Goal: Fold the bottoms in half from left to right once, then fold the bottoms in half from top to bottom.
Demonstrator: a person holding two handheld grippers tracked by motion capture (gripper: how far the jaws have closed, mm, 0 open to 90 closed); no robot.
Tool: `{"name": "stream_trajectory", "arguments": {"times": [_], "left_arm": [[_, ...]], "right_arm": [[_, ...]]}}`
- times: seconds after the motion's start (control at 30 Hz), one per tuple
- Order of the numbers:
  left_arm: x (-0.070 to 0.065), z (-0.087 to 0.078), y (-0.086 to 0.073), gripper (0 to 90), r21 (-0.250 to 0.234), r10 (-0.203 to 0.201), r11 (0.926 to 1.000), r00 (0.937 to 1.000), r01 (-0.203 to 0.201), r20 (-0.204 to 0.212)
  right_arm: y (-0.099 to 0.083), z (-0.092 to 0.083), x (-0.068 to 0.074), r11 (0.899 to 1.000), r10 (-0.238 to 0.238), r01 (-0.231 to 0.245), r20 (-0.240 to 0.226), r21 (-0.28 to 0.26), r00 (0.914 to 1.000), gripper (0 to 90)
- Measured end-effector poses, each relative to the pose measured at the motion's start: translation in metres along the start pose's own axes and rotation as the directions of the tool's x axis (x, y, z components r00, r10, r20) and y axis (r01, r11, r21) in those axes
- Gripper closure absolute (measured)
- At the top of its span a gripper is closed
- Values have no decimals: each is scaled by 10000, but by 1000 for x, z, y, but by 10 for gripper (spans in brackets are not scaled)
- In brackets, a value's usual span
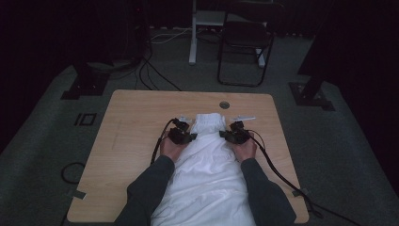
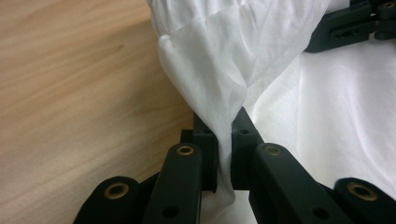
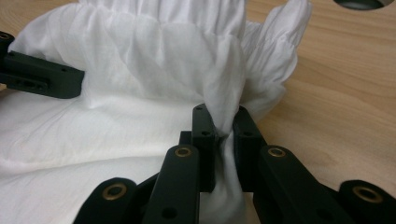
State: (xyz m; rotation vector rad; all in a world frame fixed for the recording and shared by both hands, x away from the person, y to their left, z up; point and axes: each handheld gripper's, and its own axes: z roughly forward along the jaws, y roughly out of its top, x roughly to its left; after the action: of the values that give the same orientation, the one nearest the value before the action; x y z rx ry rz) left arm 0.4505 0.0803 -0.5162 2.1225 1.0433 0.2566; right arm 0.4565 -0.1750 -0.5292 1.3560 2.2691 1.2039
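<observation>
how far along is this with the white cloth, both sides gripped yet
Both grips look made: the left gripper and the right gripper are each shut on a pinch of the white garment near its gathered end. It lies on the table, bunched and unfolded; lifting, spreading or folding remains.

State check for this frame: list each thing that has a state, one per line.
White garment: spread flat on the table, gathered waistband end bunched, pinched at both sides.
Left gripper: shut on the garment's edge.
Right gripper: shut on the gathered waistband.
Folding chair: unfolded, unoccupied.
</observation>
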Motion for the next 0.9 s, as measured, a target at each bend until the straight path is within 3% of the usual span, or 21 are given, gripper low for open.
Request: {"name": "stream_trajectory", "arguments": {"times": [0.27,0.47,0.73,0.9], "left_arm": [[0,-2,5,849,-79,132,9999,9999,-132,-44],[4,-10,15,849,-322,348,9989,9993,-353,-152],[13,-36,58,850,-904,705,9929,9949,-770,-723],[15,-55,86,851,-1471,907,9836,9911,-1045,-976]], "right_arm": [[2,-2,-1,10000,45,-45,0,-70,10000,830],[15,-8,0,9995,-150,151,35,-291,9999,830],[57,-18,2,9940,-562,580,221,-924,9982,830],[90,-34,3,9862,-744,796,410,-1450,9964,830]]}}
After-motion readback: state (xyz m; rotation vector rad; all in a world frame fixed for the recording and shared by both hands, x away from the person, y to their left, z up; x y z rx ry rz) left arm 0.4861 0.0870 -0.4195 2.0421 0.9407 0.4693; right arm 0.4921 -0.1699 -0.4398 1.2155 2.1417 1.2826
